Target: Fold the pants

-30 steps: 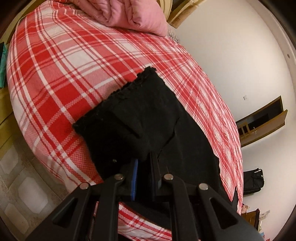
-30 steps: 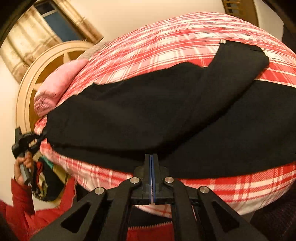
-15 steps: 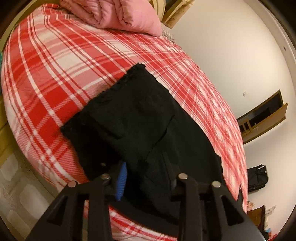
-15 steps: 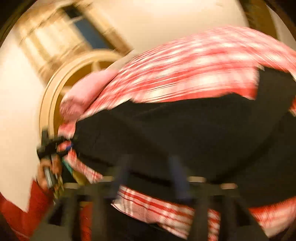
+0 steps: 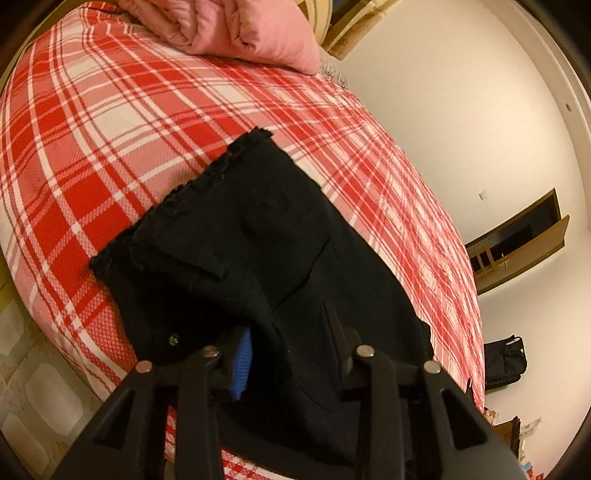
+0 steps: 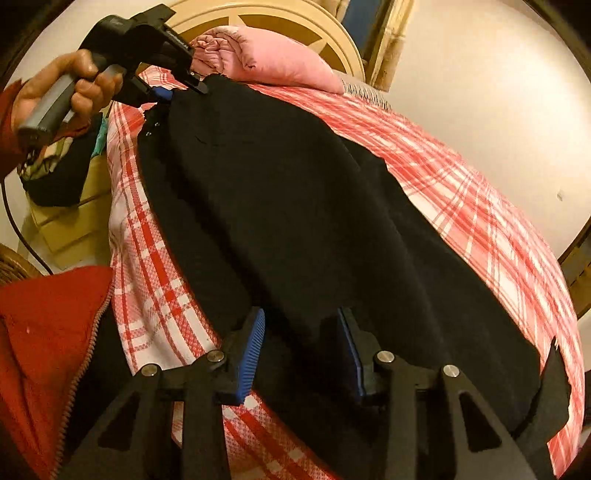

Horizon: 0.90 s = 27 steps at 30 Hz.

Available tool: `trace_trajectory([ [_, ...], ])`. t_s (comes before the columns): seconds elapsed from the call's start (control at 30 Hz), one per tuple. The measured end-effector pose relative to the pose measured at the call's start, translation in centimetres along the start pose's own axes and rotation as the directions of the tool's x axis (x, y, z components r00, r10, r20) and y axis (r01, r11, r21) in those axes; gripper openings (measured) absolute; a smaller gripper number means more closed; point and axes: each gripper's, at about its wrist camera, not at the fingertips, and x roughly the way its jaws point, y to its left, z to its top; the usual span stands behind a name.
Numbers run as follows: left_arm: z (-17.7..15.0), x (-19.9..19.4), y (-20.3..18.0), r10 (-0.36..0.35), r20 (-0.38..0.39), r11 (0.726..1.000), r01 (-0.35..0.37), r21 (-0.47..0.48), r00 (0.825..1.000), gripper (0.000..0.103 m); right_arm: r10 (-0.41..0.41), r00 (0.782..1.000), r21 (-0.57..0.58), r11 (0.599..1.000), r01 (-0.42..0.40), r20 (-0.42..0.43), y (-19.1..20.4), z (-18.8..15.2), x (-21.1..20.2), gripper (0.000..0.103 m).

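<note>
Black pants (image 5: pixel 255 236) lie folded lengthwise along the near edge of a bed with a red and white plaid cover (image 5: pixel 92 122). My left gripper (image 5: pixel 291 343) is open, its jaws straddling the waist end of the pants. In the right wrist view the pants (image 6: pixel 295 206) stretch away toward the pillow. My right gripper (image 6: pixel 301 347) is open with its blue pads either side of the pants' near edge. The left gripper (image 6: pixel 181 86) shows there at the far waist end, held by a hand.
A pink pillow (image 5: pixel 240 29) lies at the head of the bed, also in the right wrist view (image 6: pixel 269 59). A red jacket sleeve (image 6: pixel 40 332) is at the lower left. A dark bag (image 5: pixel 504 360) sits on the floor beyond the bed.
Both grippers have opened. The right gripper swung round to face along the pants toward the pillow. The left gripper let go of the waist fabric and sits around it.
</note>
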Motion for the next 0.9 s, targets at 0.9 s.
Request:
trace_trajectory([
  [0.9, -2.1, 0.2, 3.5, 0.207, -0.018, 0.977, -0.205, 0.058, 0.978, 0.021, 0.218, 0.975, 0.044, 0.975, -0.216, -0.05, 0.5, -0.7, -1.4, 0.032],
])
